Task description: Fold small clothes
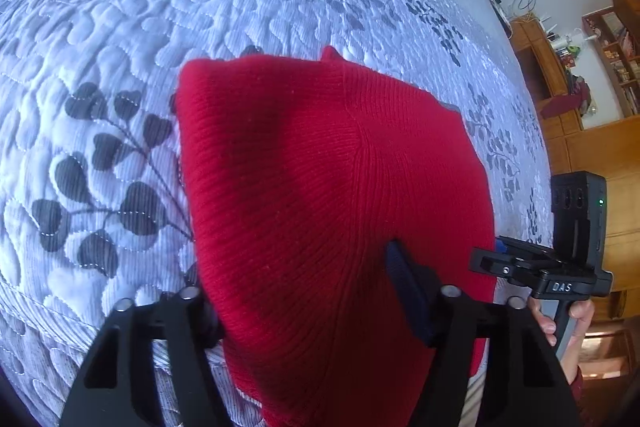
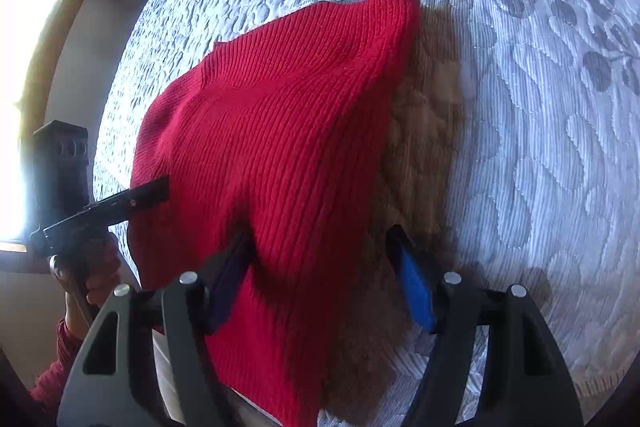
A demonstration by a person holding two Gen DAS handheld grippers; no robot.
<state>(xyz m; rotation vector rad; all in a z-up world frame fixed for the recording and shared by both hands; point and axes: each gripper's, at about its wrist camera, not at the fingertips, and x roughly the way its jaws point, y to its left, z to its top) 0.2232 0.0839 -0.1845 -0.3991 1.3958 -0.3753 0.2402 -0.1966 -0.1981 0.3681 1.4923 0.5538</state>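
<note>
A: Sweater (image 1: 320, 187), red knit, is on the quilt (image 1: 120, 67) of the bed, its near part raised and draped between both grippers.

B: Which step do you make it?

A: Mid-fold, I judge. The near edge seems lifted toward the far edge, which lies on the quilt.

B: The left gripper (image 1: 308, 311)?

A: Fingers stand apart, with knit filling the gap and spilling over the right finger (image 1: 408, 291). Whether anything pinches the cloth, I cannot tell.

B: And the right gripper (image 2: 320, 283)?

A: Also spread. The sweater hangs over the left finger (image 2: 228, 279); the blue right finger (image 2: 412, 291) is bare, beside a tan fuzzy layer (image 2: 420, 147) under the red.

B: What does the next move call for?

A: Probably carrying both tools forward together, level, so the raised edge lands square on the far one. With such a loose hold the knit could slide off, so go slowly.

B: Anything else around?

A: Wooden shelves (image 1: 592, 67) beyond the bed, a window (image 2: 24, 87) on the other side.
</note>
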